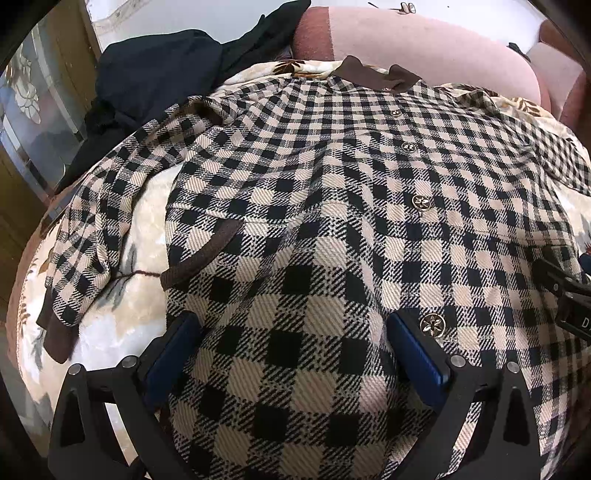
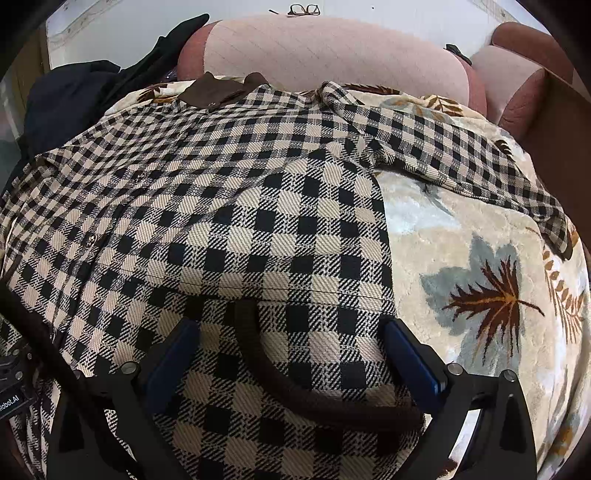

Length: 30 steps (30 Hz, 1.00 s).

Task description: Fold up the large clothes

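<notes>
A checked jacket (image 1: 332,177) lies buttoned and spread on a leaf-patterned blanket (image 2: 480,266). The left tool (image 1: 295,354) and right tool (image 2: 291,354) both hover over its hem, fingers spread wide, grasping nothing.

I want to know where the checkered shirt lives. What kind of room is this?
Probably a living room at home. The checkered shirt lies on a leaf-patterned blanket in front of a pink sofa back, and a pair of glasses rests behind it.
</notes>
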Available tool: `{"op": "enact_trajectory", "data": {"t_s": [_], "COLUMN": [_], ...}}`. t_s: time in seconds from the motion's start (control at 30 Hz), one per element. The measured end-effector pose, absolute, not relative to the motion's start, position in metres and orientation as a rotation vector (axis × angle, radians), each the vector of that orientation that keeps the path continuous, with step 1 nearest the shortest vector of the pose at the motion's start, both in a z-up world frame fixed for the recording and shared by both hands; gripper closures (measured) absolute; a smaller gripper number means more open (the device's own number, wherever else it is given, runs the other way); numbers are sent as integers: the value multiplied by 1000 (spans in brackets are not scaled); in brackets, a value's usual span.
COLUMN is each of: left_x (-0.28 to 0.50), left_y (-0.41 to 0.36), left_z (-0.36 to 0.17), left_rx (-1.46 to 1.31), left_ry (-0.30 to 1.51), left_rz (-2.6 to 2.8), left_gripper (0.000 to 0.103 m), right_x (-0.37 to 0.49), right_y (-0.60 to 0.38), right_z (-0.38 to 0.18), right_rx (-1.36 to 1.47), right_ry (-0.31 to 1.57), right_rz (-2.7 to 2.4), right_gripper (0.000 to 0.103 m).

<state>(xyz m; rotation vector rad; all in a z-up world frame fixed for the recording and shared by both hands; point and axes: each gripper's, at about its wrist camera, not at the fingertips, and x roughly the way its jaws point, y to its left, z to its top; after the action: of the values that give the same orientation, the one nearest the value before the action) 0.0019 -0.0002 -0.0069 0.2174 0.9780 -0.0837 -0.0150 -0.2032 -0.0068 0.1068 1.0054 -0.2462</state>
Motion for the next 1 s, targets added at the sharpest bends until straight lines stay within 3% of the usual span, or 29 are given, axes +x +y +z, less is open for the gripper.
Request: {"op": "enact_trajectory", "data": {"t_s": [0.23,0.57,0.73,1.0], "left_x": [-15,-51,-60,-61], "left_y": [8,18,11,12], "left_z": [5,70,79,73], "left_rx": [162,105,130,114], "left_ry": [891,555,516,548], "left_rz": [-121,-150,-138,-117], "left_gripper": [2,2,2,2], "right_x": [-25,-49,-66,-59], "right_y": [-202,-200,-197,-205], "right_z": [4,61,81,71], "right_rx": [91,42,-33,60], "right_ry": [936,656,498,617], "right_rz": [-277,-350,-478,-394], "right_gripper": [1,1,1,1]}}
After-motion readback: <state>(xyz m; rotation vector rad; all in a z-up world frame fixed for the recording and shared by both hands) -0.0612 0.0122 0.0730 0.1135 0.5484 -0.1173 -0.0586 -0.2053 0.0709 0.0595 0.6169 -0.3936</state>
